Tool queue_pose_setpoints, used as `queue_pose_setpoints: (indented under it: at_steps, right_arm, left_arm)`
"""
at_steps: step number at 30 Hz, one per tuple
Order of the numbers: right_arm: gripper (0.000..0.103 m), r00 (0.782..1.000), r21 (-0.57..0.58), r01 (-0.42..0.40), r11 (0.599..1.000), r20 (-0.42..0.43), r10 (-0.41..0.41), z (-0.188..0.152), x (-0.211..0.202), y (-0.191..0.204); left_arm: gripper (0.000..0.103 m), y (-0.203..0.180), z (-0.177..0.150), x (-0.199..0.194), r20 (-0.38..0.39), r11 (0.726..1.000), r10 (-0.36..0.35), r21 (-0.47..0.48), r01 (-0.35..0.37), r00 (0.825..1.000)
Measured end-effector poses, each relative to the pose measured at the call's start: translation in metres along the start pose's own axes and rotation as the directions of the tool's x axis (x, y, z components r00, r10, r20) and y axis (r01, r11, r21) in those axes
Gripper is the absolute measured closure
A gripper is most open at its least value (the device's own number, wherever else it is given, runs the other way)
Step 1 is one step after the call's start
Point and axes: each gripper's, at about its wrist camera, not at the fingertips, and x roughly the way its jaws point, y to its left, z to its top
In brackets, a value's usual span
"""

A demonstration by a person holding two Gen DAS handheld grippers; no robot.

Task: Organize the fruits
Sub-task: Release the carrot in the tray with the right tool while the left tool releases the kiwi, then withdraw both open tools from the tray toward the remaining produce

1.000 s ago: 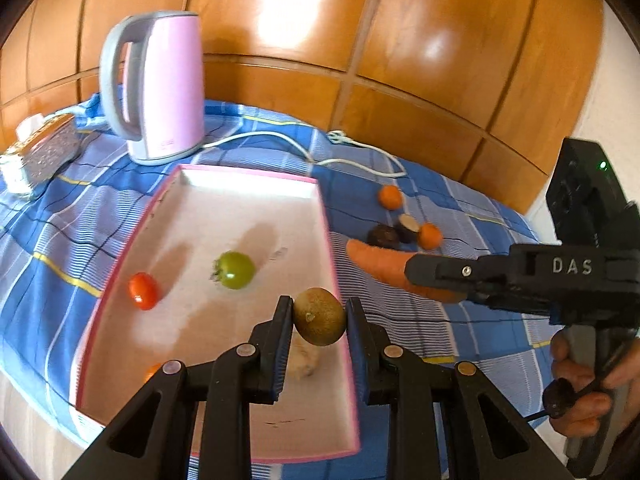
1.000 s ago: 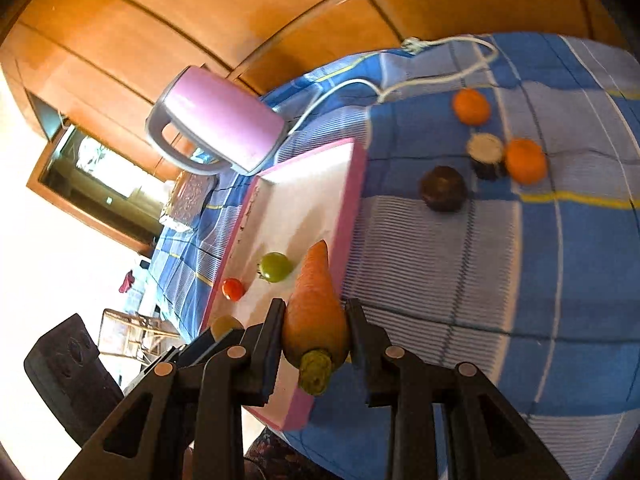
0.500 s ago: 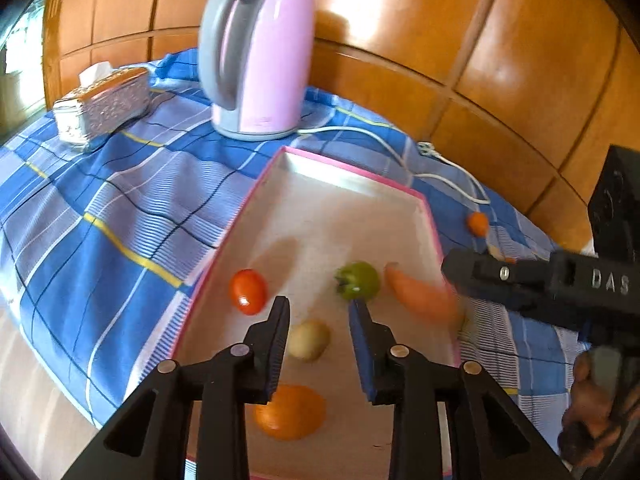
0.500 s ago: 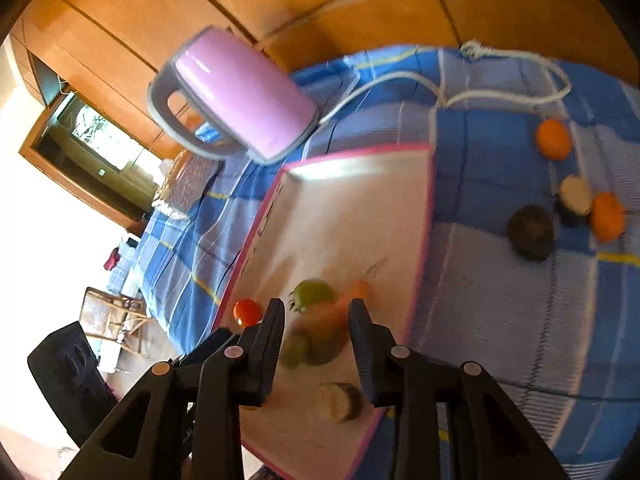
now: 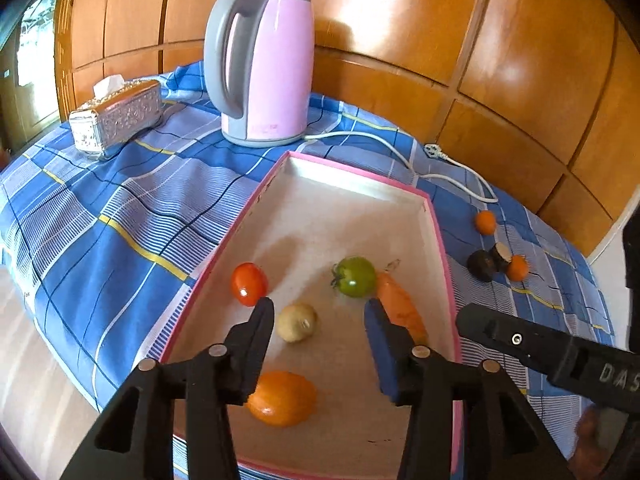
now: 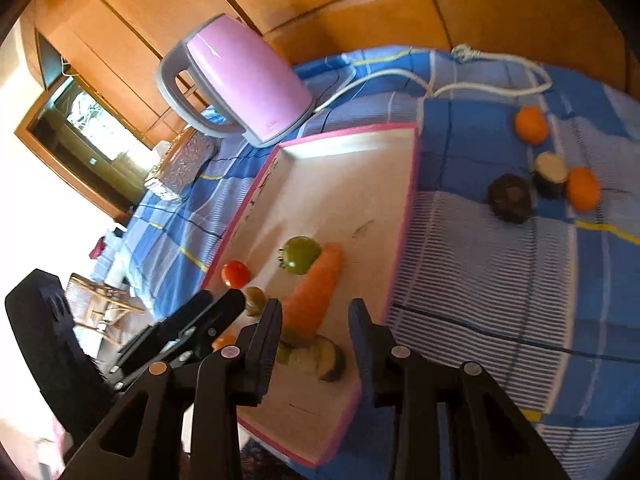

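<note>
Tongs on both sides are spread and empty. Your left tongs (image 5: 319, 314) hover over the near half of the pink-rimmed tray (image 5: 435, 224), with the pale round fruit (image 5: 297, 322) lying just ahead, between the fingertips, probably a release spot. An orange (image 5: 282, 398) sits below and behind the left finger, the red tomato (image 5: 249, 283) just beyond that finger's tip, and the green tomato (image 5: 353, 276) further ahead, touching the carrot (image 5: 400, 306) that runs along the tray's right wall beside the right finger.

Your right tongs (image 6: 315, 314) hang over the tray's near corner; the carrot's thick end lies between the fingers but untouched, with a cut dark-skinned piece (image 6: 320, 356) just beneath. Placement reads as deliberate: produce grouped at the near end, far end kept free for more.

Well ahead and right of the right tongs, still on the checked cloth of the bench (image 6: 500, 280): a dark round fruit (image 6: 511, 198), a cut dark piece (image 6: 551, 170) beside it, and two small oranges (image 6: 583, 188), one further back. Those look like your remaining pickups. The pink kettle (image 5: 260, 72) and its cord (image 5: 400, 152) sit beyond the tray; keep clear of the cord when reaching.
</note>
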Motion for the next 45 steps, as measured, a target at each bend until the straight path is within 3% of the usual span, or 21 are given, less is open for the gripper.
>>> queue_pose_setpoints:
  at_steps: [6, 9, 15, 23, 27, 33, 39, 45]
  right_arm:
    - [0.065, 0.984, -0.063, 0.153, 0.986, 0.100, -0.146, -0.010, -0.023, -0.002]
    - [0.065, 0.962, -0.106, 0.240, 0.965, 0.156, -0.223, -0.015, -0.031, 0.001]
    - [0.064, 0.929, -0.118, 0.321, 0.940, 0.233, -0.288, -0.024, -0.045, 0.000]
    - [0.063, 0.910, -0.087, 0.365, 0.927, 0.242, -0.336, -0.031, -0.050, -0.014]
    - [0.043, 0.909, -0.097, 0.370, 0.924, 0.241, -0.339, -0.032, -0.053, -0.019]
    - [0.043, 0.924, 0.041, 0.332, 0.943, 0.188, -0.333, -0.034, -0.055, -0.053]
    - [0.043, 0.912, 0.145, 0.359, 0.922, 0.158, -0.379, -0.040, -0.062, -0.088]
    - [0.043, 0.904, 0.179, 0.382, 0.906, 0.130, -0.407, -0.046, -0.063, -0.106]
  left_arm:
    - [0.055, -0.011, -0.005, -0.007, 0.015, 0.999, -0.005, 0.034, 0.005, 1.000]
    - [0.055, -0.019, -0.007, -0.011, 0.026, 0.998, -0.014, 0.060, 0.012, 1.000]
    - [0.055, -0.033, -0.012, -0.015, 0.030, 0.994, -0.036, 0.106, 0.033, 0.999]
    - [0.051, -0.041, -0.018, -0.015, 0.017, 0.989, -0.057, 0.135, 0.054, 0.998]
    - [0.047, -0.047, -0.022, -0.016, 0.013, 0.985, -0.076, 0.156, 0.073, 0.997]
    - [0.047, -0.057, -0.025, -0.019, 0.010, 0.975, -0.114, 0.195, 0.110, 0.993]
    - [0.047, -0.066, -0.030, -0.016, -0.011, 0.966, -0.128, 0.227, 0.127, 0.992]
    - [0.051, -0.078, -0.031, -0.015, -0.024, 0.952, -0.150, 0.266, 0.151, 0.988]
